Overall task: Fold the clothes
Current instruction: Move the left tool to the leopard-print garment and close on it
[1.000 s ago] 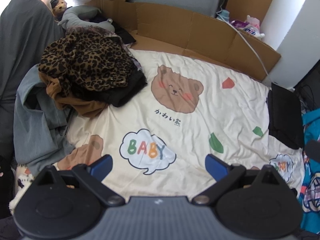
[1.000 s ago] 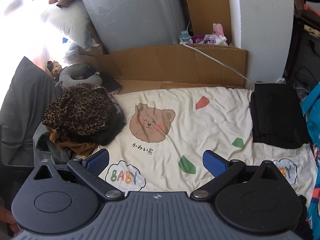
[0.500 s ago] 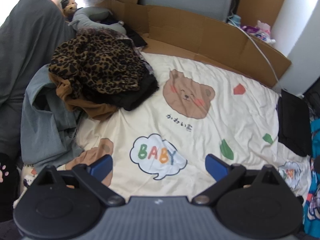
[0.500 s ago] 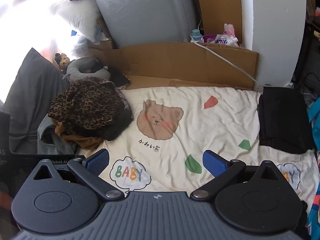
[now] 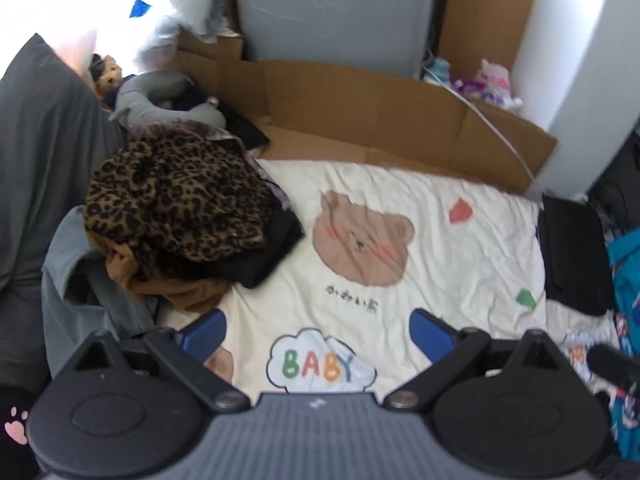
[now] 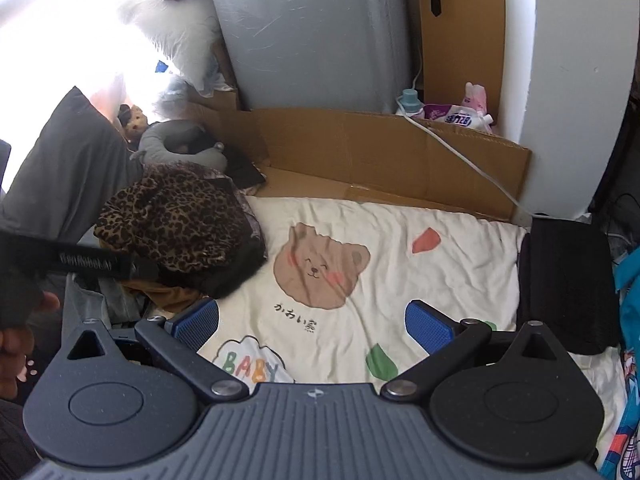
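A pile of unfolded clothes lies at the left of the bed, topped by a leopard-print garment [image 5: 172, 204] over black, brown and grey-blue [image 5: 76, 288] pieces; it also shows in the right wrist view [image 6: 172, 220]. A folded black garment [image 5: 572, 252] lies at the bed's right edge, also in the right wrist view [image 6: 568, 280]. My left gripper [image 5: 316, 330] is open and empty, above the cream bear-print sheet [image 5: 440, 272]. My right gripper [image 6: 312, 324] is open and empty above the same sheet [image 6: 420, 280].
A cardboard wall [image 5: 380, 116] borders the bed's far side, with a white cable [image 6: 460, 152] over it. A grey neck pillow [image 5: 160, 100] and a plush toy [image 6: 134, 120] lie at back left. A dark grey pillow [image 5: 40, 140] is at left, teal fabric [image 5: 624, 280] at right.
Both grippers have pulled back and tilted up, so more of the far wall shows. The left gripper's body and a hand have come into the right wrist view at left.
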The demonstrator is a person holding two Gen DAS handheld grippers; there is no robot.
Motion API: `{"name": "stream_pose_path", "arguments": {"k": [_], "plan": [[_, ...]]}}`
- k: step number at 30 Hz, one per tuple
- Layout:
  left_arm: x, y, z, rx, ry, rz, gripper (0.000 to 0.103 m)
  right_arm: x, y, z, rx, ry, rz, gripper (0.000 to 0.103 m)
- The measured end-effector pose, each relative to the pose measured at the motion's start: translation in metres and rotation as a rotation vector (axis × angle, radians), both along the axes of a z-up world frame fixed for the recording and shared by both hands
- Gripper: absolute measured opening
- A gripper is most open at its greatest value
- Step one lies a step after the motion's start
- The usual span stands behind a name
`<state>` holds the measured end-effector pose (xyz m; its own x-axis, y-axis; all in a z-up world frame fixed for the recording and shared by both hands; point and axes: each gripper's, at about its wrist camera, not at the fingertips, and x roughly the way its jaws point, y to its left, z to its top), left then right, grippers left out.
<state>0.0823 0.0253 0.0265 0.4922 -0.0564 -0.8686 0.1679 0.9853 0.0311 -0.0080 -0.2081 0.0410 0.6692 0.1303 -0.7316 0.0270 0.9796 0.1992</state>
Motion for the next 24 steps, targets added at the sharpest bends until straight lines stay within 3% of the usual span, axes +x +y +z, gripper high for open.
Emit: {"name": "stream_pose_path", "arguments": {"k": [7, 13, 24], "plan": [[0.030, 0.025, 0.020, 0.035, -0.023, 0.047, 0.099, 0.023, 0.002, 0.024, 0.006, 0.014, 0.058, 0.102], [0.056, 0.038, 0.037, 0.051, -0.022, 0.022, 0.099, 0.042, -0.010, 0.045, 0.020, 0.035, 0.081, 0.102], [0.100, 0.061, 0.049, 0.034, -0.097, 0.027, 0.098, 0.061, -0.033, 0.035, 0.048, -0.003, 0.111, 0.102]]}}
